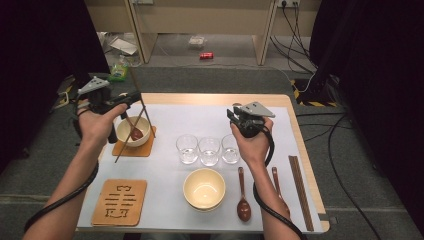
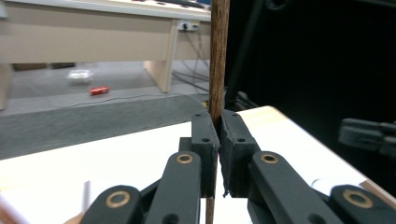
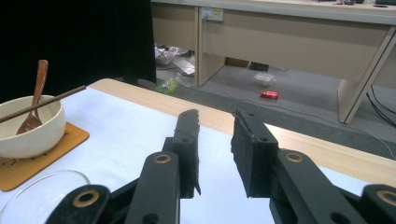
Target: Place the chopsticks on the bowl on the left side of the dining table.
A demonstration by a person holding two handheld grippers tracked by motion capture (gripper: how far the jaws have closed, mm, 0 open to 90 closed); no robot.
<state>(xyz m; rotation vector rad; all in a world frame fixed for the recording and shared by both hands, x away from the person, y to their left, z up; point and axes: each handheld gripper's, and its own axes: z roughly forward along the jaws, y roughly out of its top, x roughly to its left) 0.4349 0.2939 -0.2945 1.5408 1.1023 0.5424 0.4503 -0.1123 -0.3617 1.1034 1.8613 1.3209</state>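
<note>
Dark wooden chopstick (image 1: 136, 97) clamped in left claw (image 1: 134, 98), slanting toward cream bowl (image 1: 133, 131) at 6 o'clock; right claw (image 1: 233, 116) apart, empty

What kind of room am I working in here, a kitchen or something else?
Probably a lab or office staged as a dining setup, not a kitchen: black curtains flank the table, cables trail over grey carpet, and office desks stand behind.
</note>
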